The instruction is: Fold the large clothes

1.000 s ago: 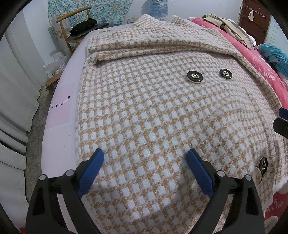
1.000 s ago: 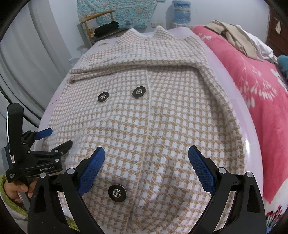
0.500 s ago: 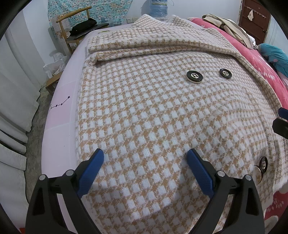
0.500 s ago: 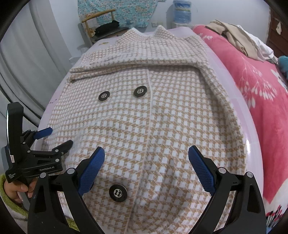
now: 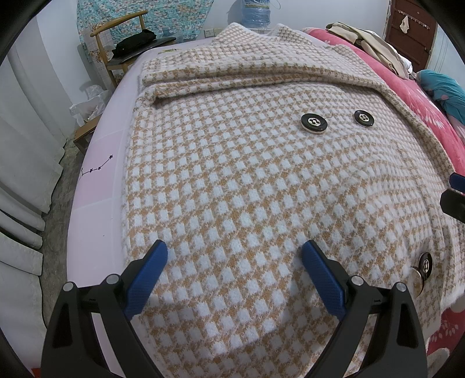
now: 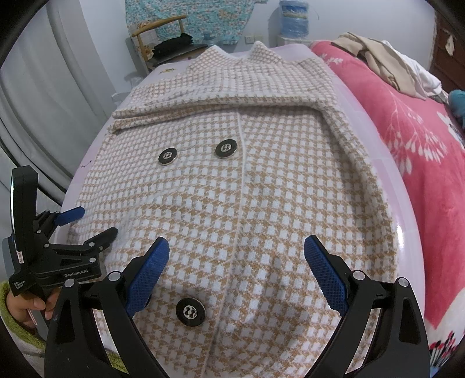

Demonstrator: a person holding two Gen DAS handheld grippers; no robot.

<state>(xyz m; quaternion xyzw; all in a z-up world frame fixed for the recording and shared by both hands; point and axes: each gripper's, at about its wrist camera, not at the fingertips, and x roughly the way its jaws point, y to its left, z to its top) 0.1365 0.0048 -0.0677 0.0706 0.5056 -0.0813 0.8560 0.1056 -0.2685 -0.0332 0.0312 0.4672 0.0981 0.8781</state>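
Observation:
A tan-and-white houndstooth coat (image 5: 247,162) lies spread front-up on a pale lilac bed, with its sleeves folded across the chest; it also shows in the right wrist view (image 6: 261,180). It has black buttons (image 6: 167,156) near the middle and one (image 6: 190,311) near the hem. My left gripper (image 5: 234,256) is open and empty above the hem on the coat's left side. My right gripper (image 6: 236,253) is open and empty above the hem by the lower button. The left gripper also shows in the right wrist view (image 6: 87,224), open.
A pink floral blanket (image 6: 421,139) covers the bed's right side, with beige clothes (image 6: 383,64) piled at the back. A wooden chair (image 5: 125,43) with dark items, a water bottle (image 5: 257,11) and grey curtains (image 5: 23,145) stand beyond the bed.

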